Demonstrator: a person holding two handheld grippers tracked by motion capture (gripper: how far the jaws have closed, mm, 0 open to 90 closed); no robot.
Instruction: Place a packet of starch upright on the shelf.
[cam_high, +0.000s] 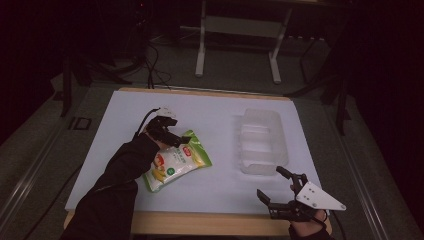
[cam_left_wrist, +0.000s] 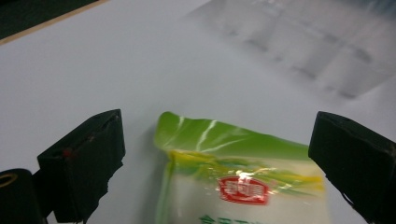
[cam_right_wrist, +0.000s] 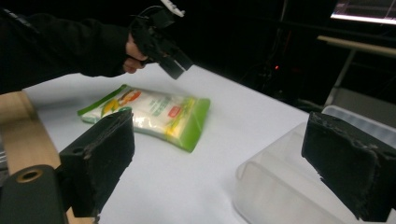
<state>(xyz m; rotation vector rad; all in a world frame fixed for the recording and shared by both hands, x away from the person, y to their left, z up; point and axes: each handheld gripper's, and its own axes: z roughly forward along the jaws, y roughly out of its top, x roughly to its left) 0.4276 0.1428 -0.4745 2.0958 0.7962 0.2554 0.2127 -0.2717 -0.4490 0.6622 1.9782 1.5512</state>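
A green and white snack bag (cam_high: 176, 162) lies flat on the white table (cam_high: 210, 130), left of centre; it also shows as the bag (cam_left_wrist: 238, 182) and the bag (cam_right_wrist: 154, 112). My left gripper (cam_high: 176, 137) hovers open just above the bag's green top edge, jaws apart on either side of it, with nothing between them. The same left gripper (cam_right_wrist: 161, 44) hangs over the bag in the right gripper view. My right gripper (cam_high: 275, 186) stands open near the table's front right edge, beside a clear plastic container (cam_high: 262, 142).
The clear container (cam_right_wrist: 299, 186) sits right of centre, and its blurred wall (cam_left_wrist: 317, 51) lies beyond the bag. A wooden table edge (cam_high: 200, 222) runs along the front. Dark floor, cables and a stand's white legs (cam_high: 237, 50) lie behind the table.
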